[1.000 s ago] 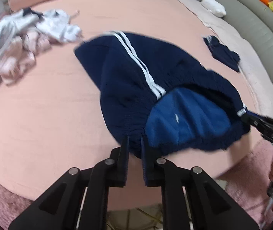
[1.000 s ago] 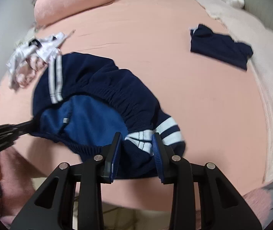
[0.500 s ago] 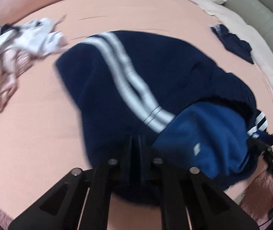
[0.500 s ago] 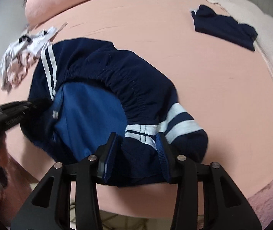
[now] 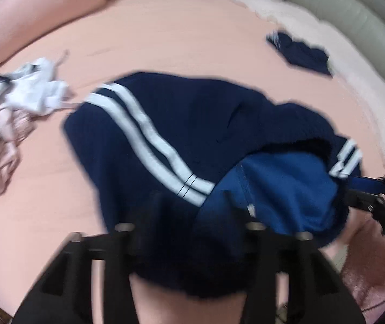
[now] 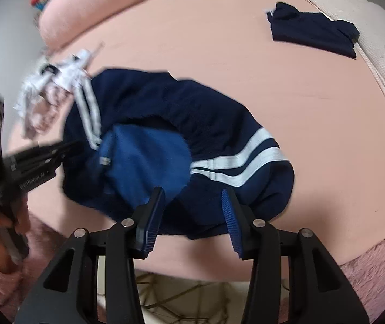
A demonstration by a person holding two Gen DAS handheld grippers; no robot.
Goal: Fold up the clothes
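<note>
**Navy shorts laid out on the bed, first fold not yet made**

The navy shorts lie spread on the pink bed, directly ahead of both tongs. The right tongs are spread wide, with the waistband edge lying between the two fingers. The left tongs are blurred and covered by cloth; I cannot tell their state. I judge that the step is flattening. Next, both tongs must pinch the waistband and fold one half over.
</note>
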